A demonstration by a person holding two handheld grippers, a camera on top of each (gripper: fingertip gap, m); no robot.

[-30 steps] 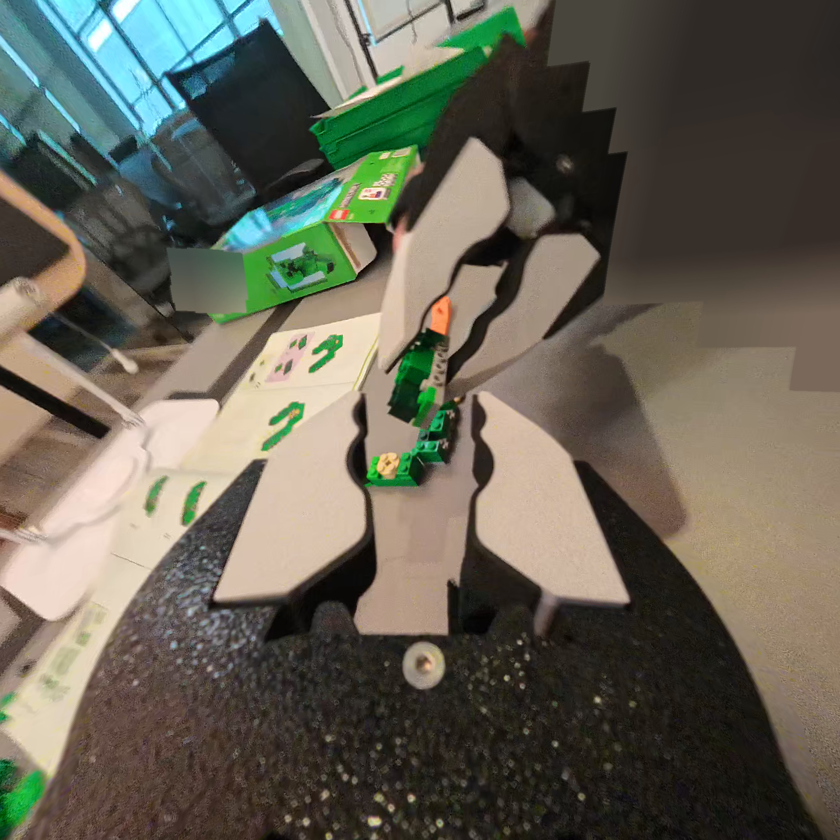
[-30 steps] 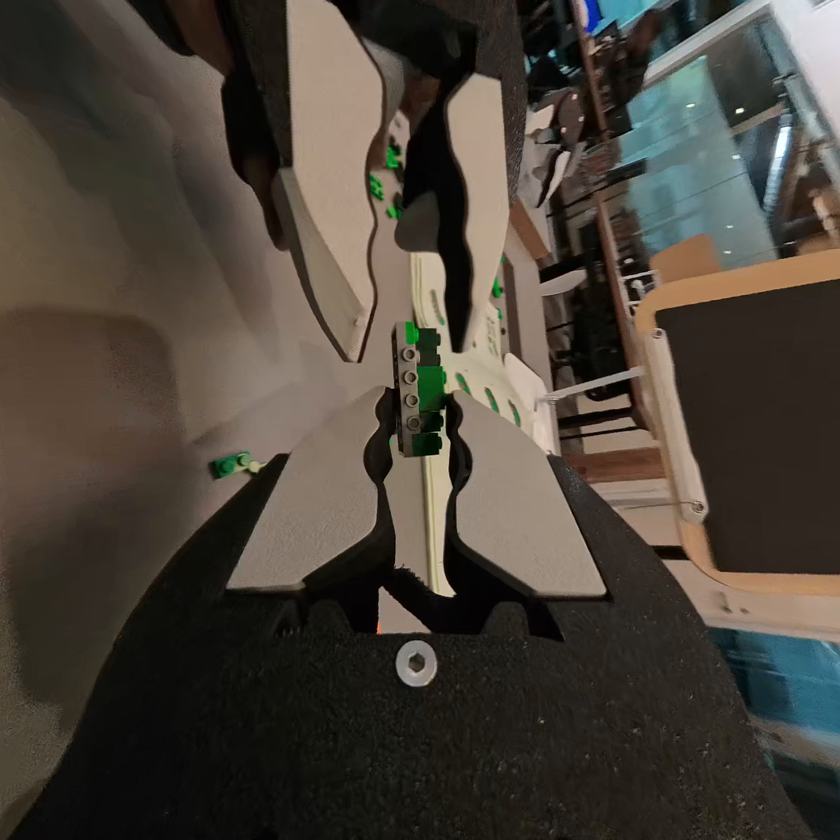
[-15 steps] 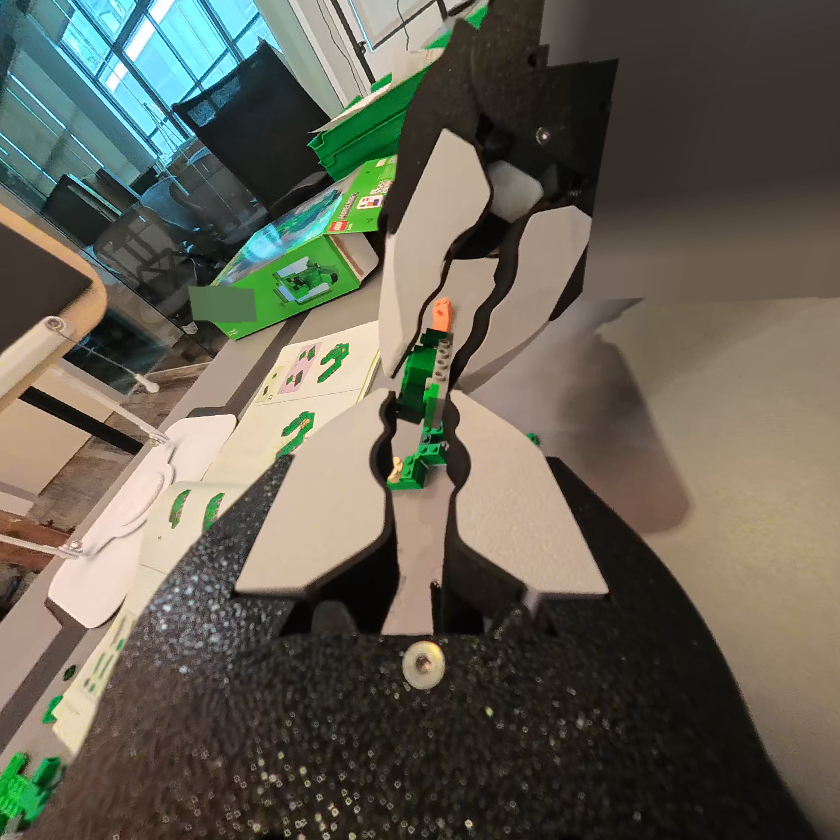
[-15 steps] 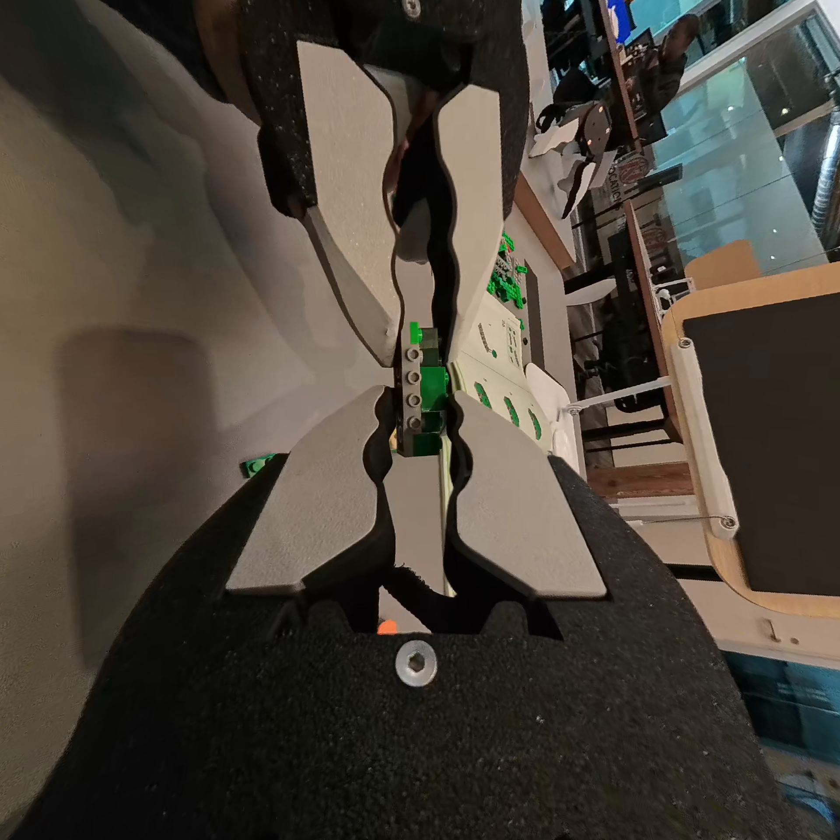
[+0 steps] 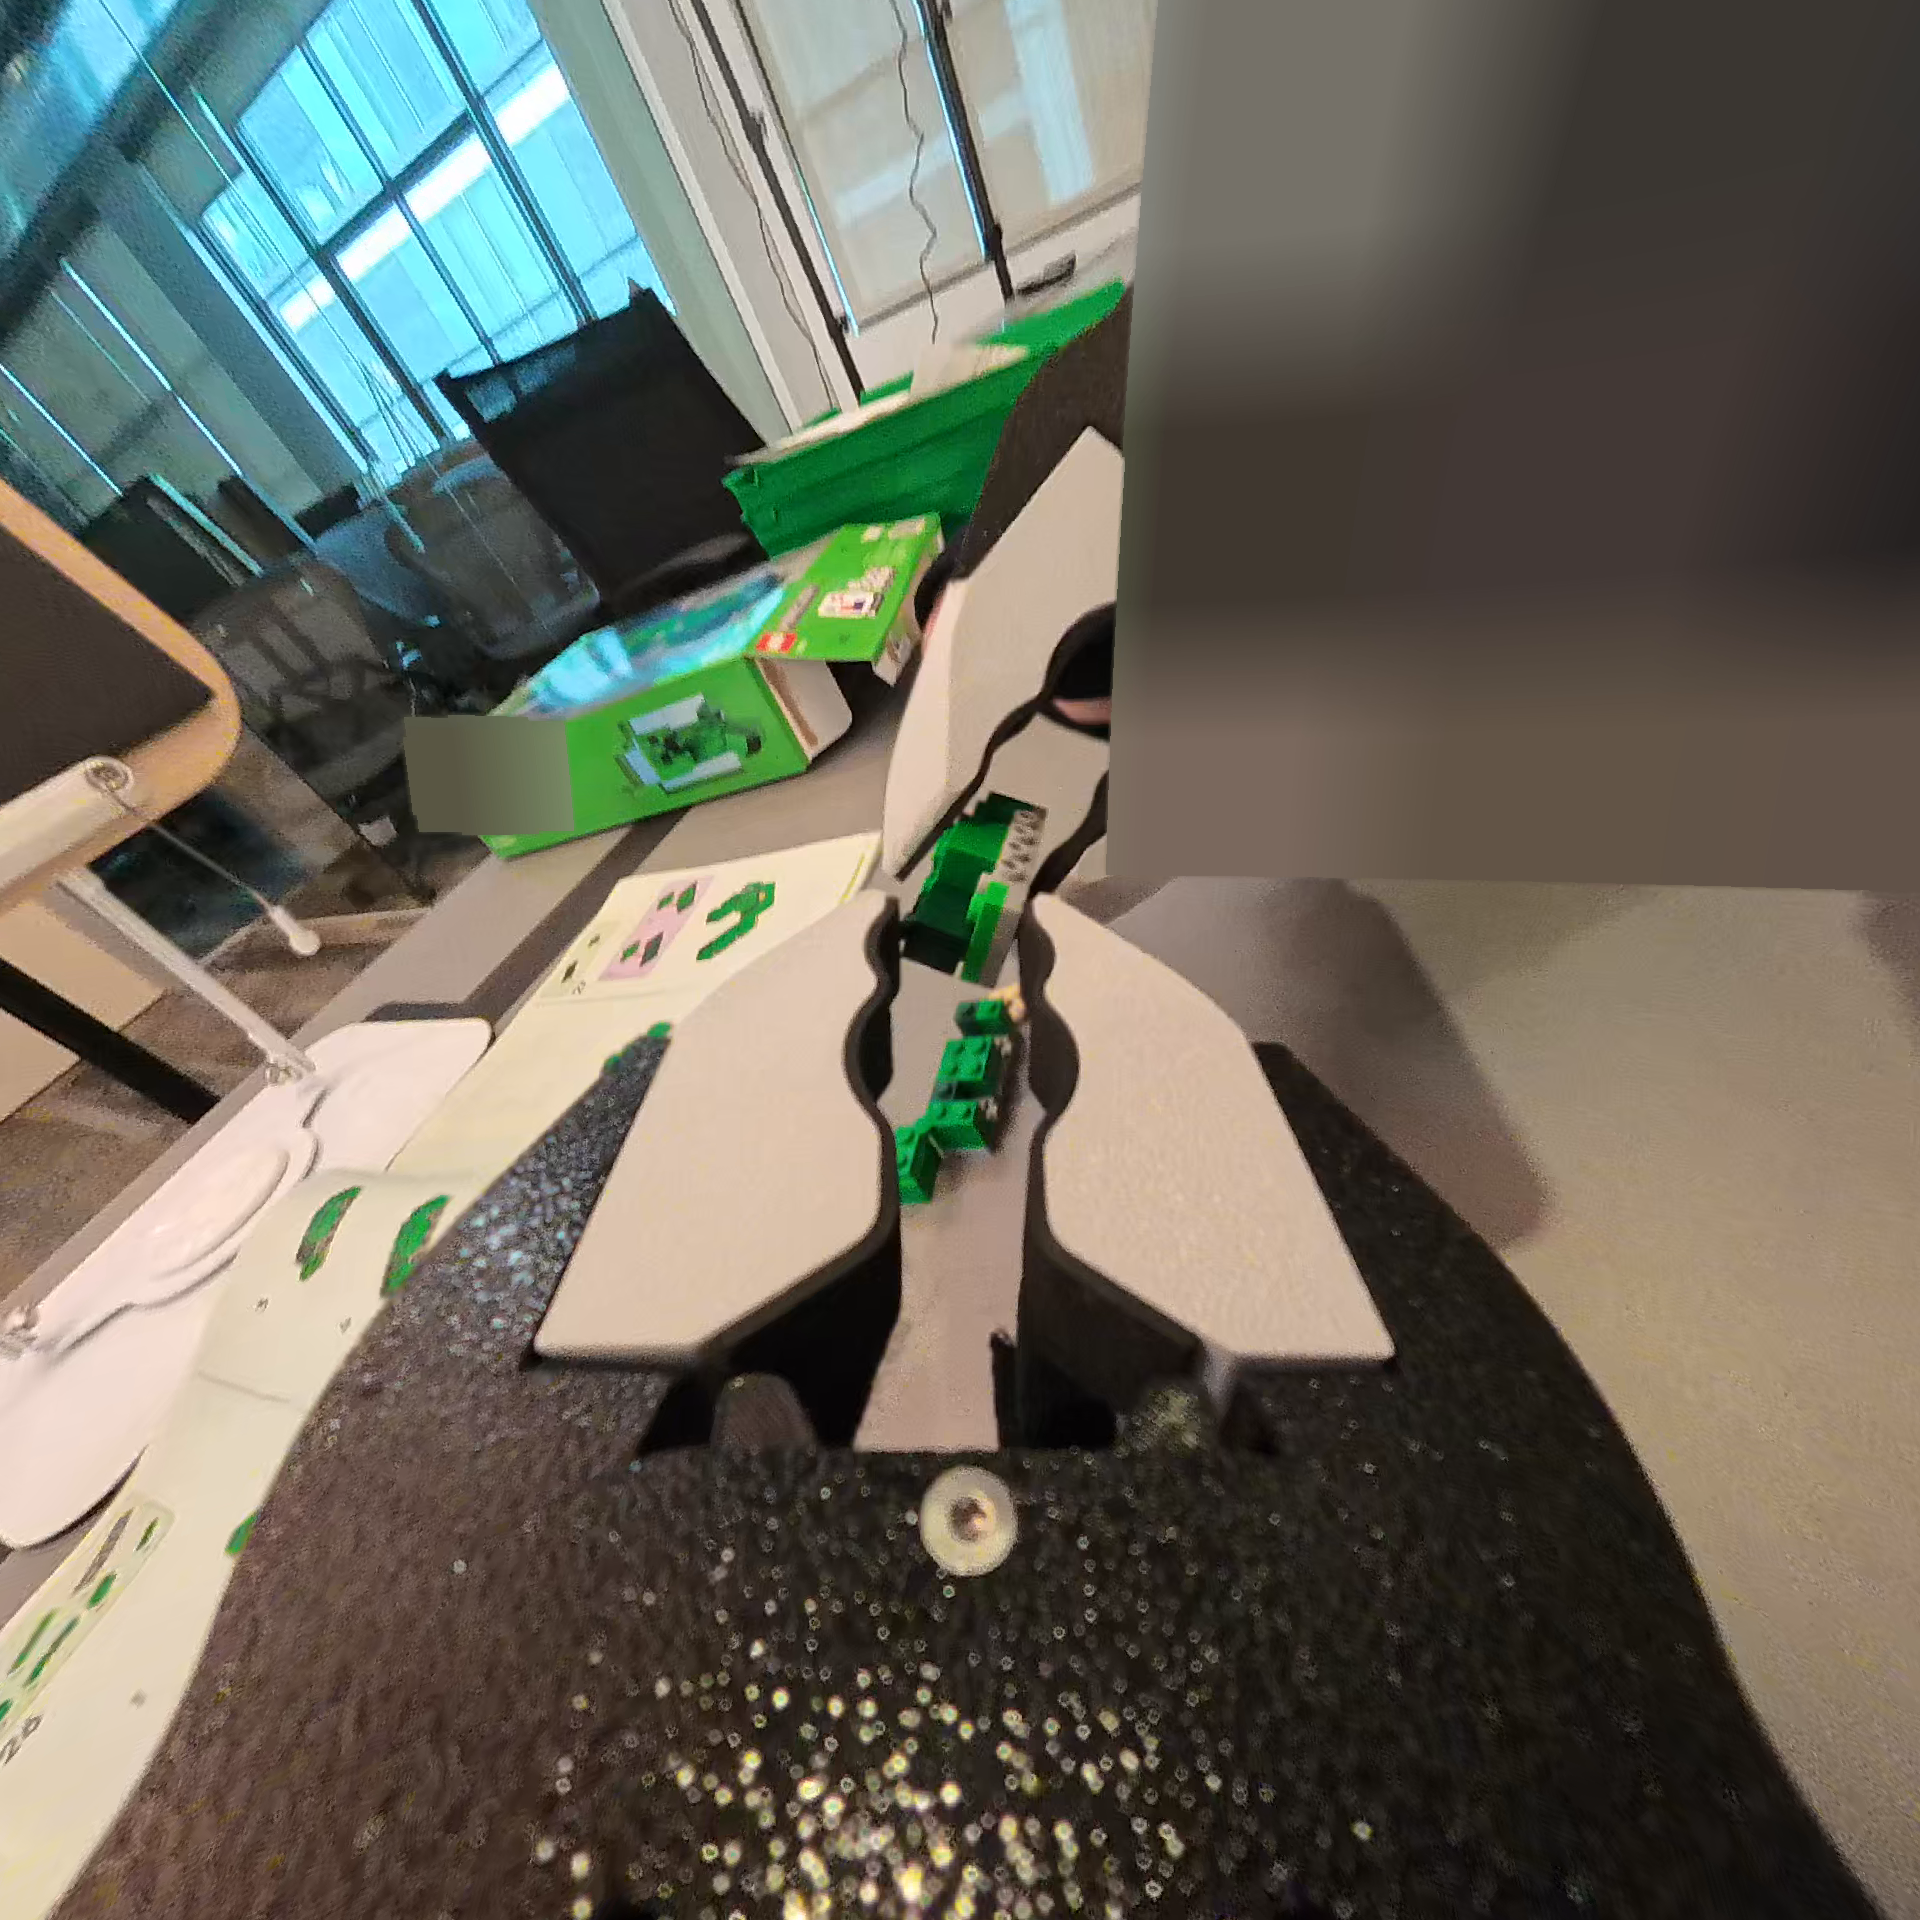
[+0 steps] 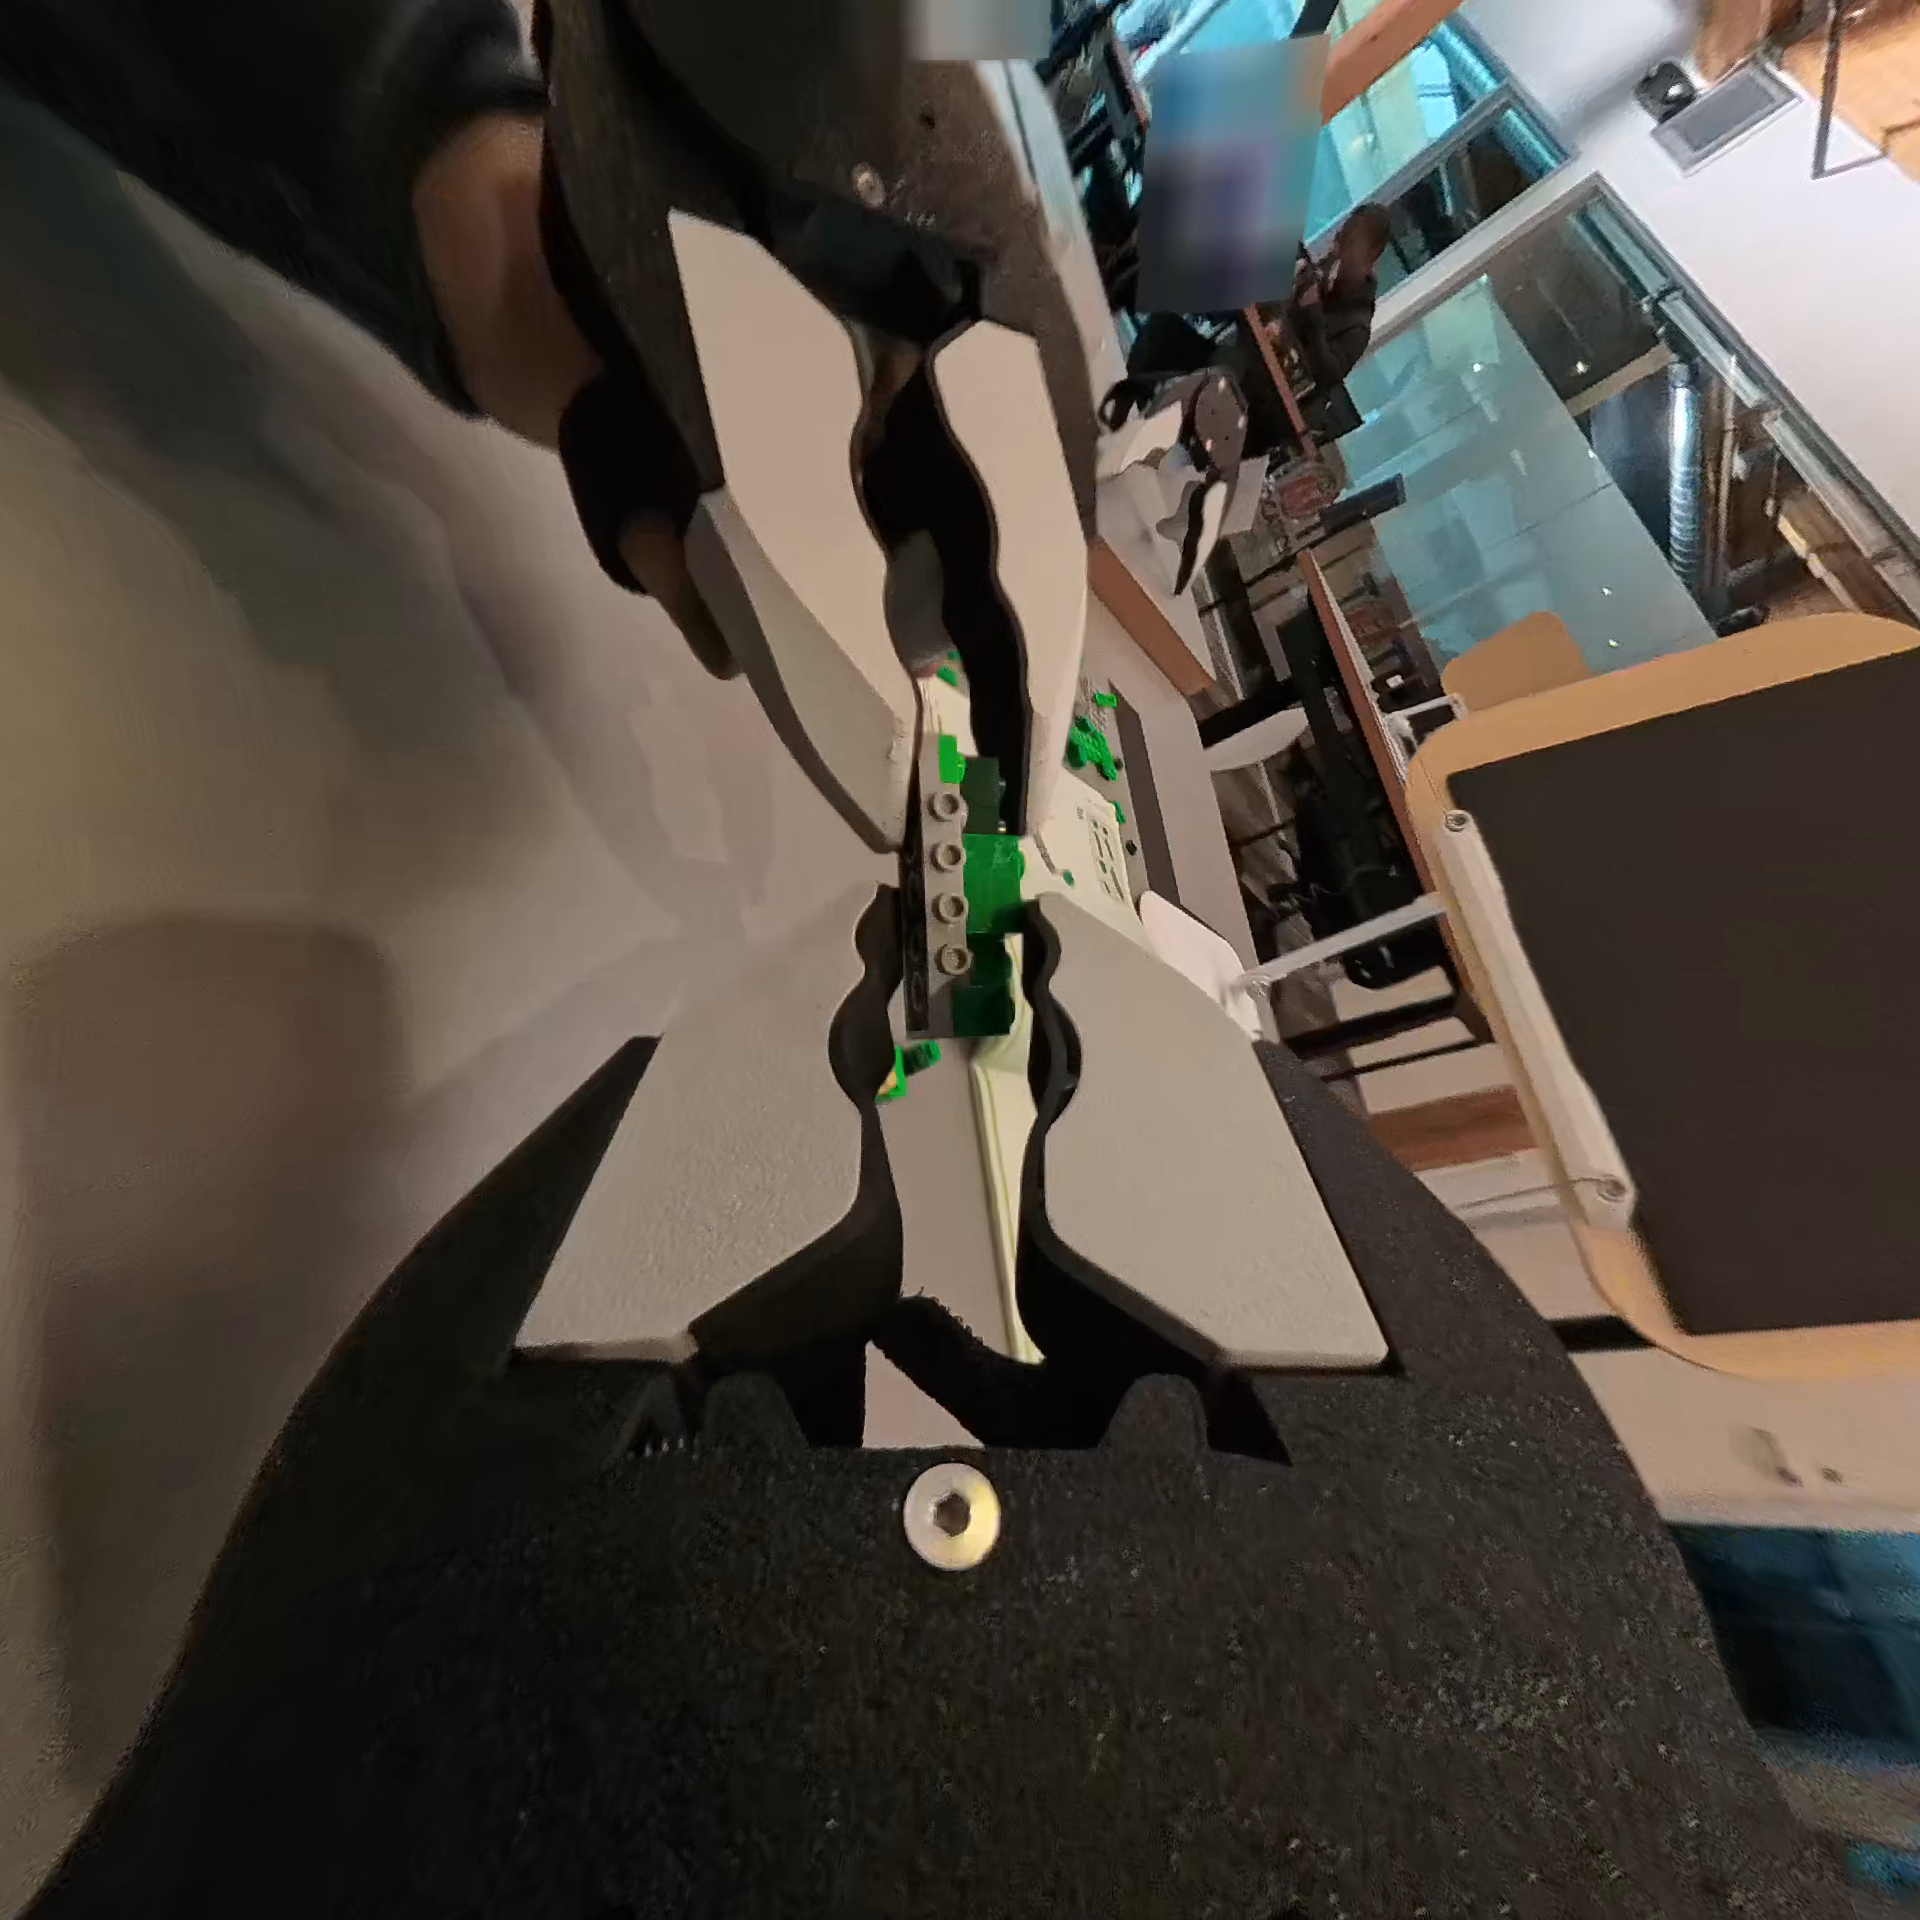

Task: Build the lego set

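Beneath both my tools lies the grey table [image 5: 1621,1091]. Off to the left of my left gripper [image 5: 956,925] sit the green set box [image 5: 675,738], farther off, and the instruction sheets [image 5: 665,935], nearer. My right gripper [image 6: 961,914] is clamped on the green and grey lego assembly [image 6: 961,914], which stands on end between its fingertips, grey studded strip toward the left finger. My left gripper comes in from directly opposite, tip to tip, its fingertips drawn in narrow around the far end of that same assembly [image 5: 971,883]; I cannot tell whether they actually pinch it. Below my left gripper's gap, a few small loose green bricks [image 5: 951,1112] lie on the table.
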